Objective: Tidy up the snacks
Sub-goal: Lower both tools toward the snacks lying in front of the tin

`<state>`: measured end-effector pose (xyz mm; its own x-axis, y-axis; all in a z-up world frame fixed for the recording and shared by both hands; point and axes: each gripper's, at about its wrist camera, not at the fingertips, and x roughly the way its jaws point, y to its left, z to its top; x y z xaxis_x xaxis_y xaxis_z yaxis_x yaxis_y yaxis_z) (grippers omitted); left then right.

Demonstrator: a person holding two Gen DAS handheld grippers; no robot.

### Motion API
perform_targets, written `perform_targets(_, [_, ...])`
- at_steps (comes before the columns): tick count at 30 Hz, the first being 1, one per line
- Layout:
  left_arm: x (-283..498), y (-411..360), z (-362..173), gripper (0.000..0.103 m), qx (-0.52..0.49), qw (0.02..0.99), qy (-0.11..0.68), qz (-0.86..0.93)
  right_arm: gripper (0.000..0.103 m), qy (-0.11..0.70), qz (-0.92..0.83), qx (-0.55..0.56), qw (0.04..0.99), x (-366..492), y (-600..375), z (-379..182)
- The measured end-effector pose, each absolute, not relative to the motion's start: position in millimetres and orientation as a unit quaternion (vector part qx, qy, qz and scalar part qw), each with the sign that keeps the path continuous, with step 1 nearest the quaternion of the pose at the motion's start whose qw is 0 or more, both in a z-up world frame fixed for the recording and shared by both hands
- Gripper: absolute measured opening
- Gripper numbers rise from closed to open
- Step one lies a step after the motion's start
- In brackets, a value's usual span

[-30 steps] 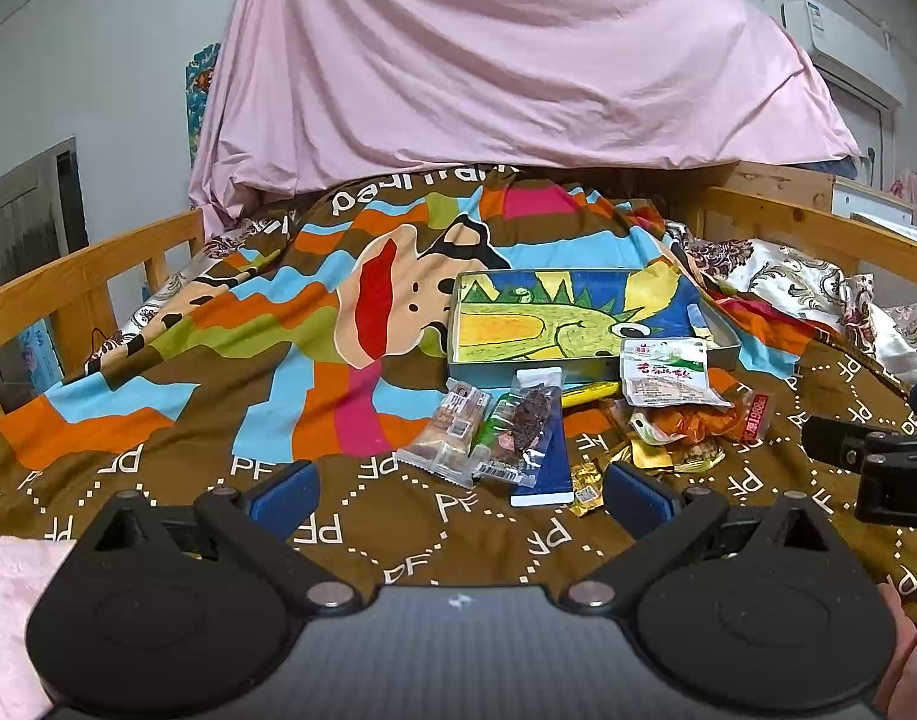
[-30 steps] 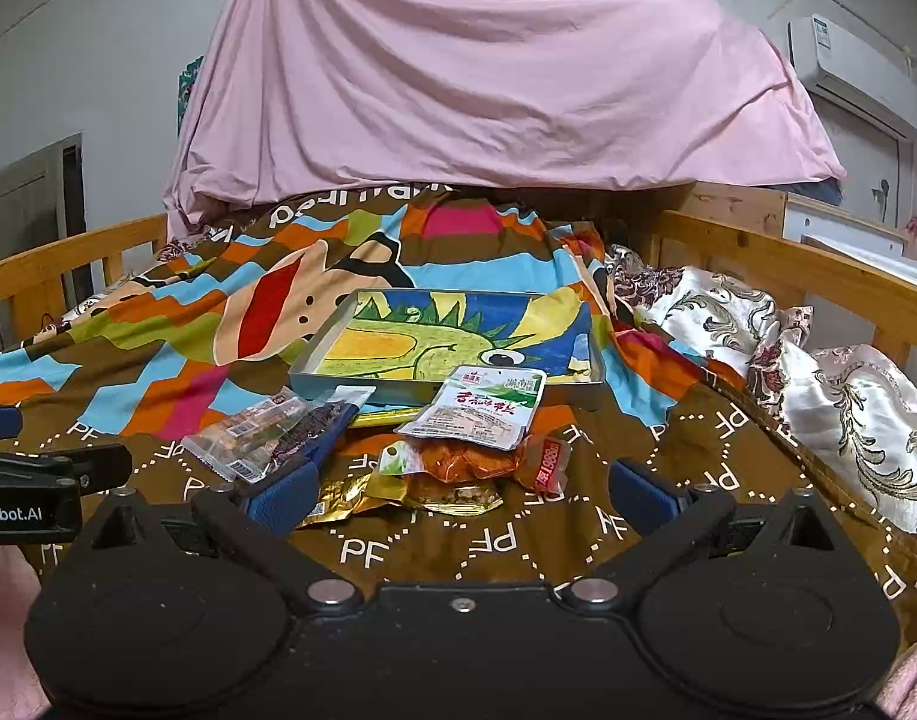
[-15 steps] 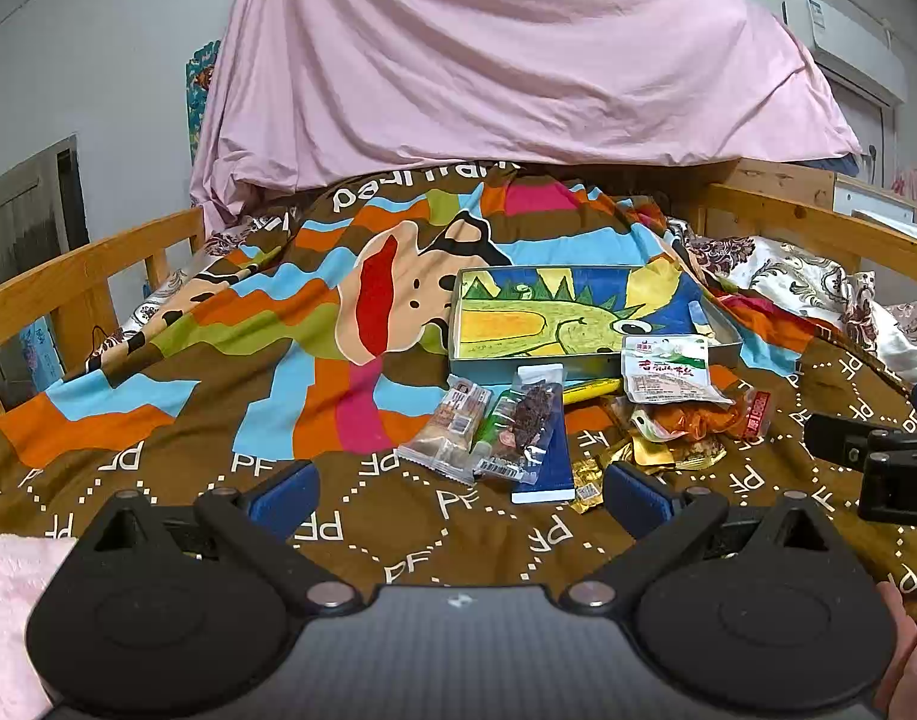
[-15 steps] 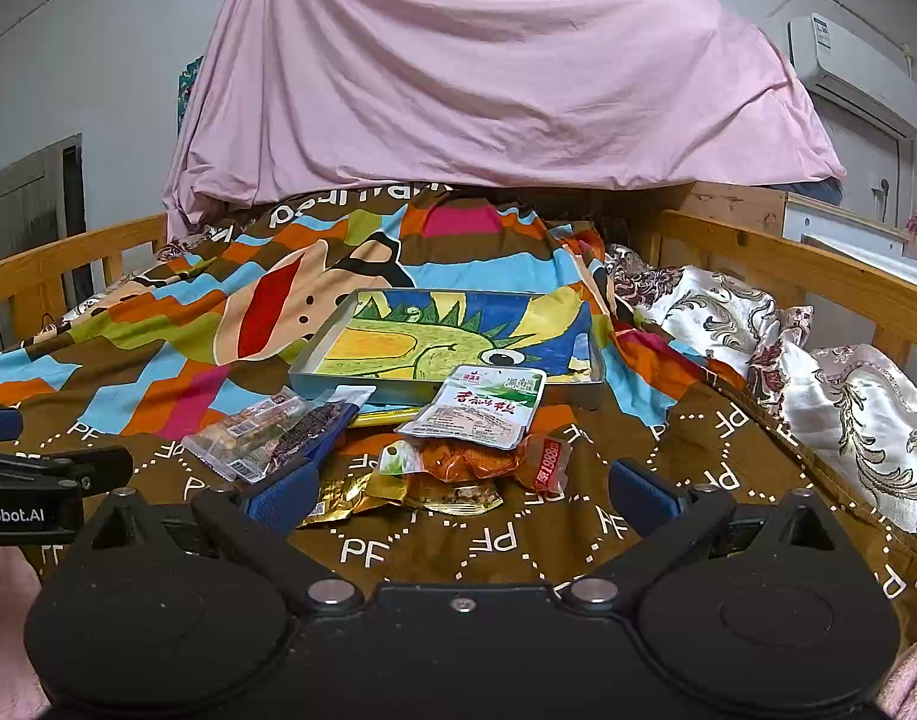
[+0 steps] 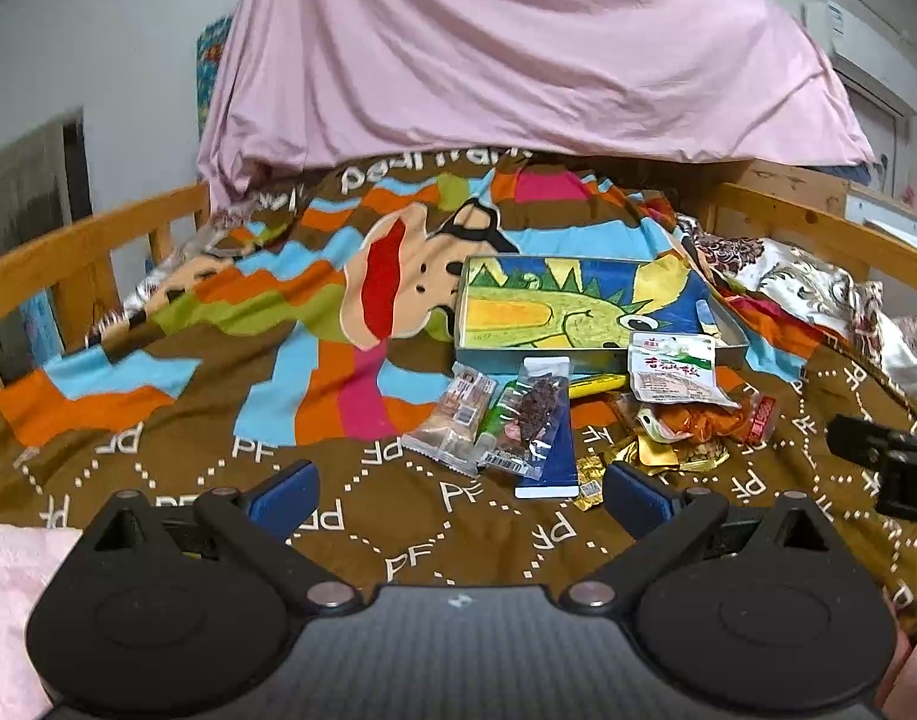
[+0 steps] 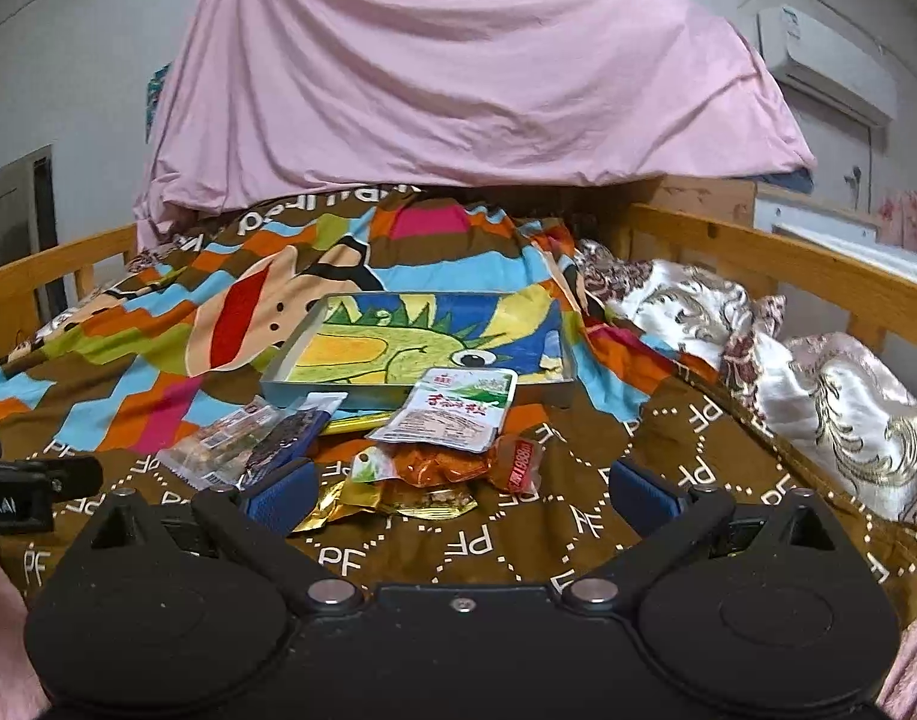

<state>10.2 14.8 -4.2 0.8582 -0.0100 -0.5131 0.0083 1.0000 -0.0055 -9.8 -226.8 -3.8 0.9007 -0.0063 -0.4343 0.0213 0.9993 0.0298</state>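
black tongs [image 5: 458, 489], blue pads [image 5: 281, 489], pink sleeve [image 5: 8, 600]

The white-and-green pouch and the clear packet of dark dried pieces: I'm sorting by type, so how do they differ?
The white-and-green pouch is opaque with red print; the clear packet of dark dried pieces shows its contents. The pouch leans on the tray's edge; the clear packet lies atop other wrappers. Both are flat, sealed and untouched.
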Motion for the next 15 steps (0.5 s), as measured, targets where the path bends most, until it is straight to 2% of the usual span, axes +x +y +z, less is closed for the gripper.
perform_targets(5, [37, 26, 0, 0.103, -0.020, 0.953, 0.301, -0.032, 0.102, 0.236, 0.012, 0.015, 0.972, 3, -223, -2])
perform_targets(15, [130, 42, 5, 0.103, 0.052, 0.940, 0.337, -0.034, 0.102, 0.261, 0.036, -0.014, 0.965, 61, -195, -16])
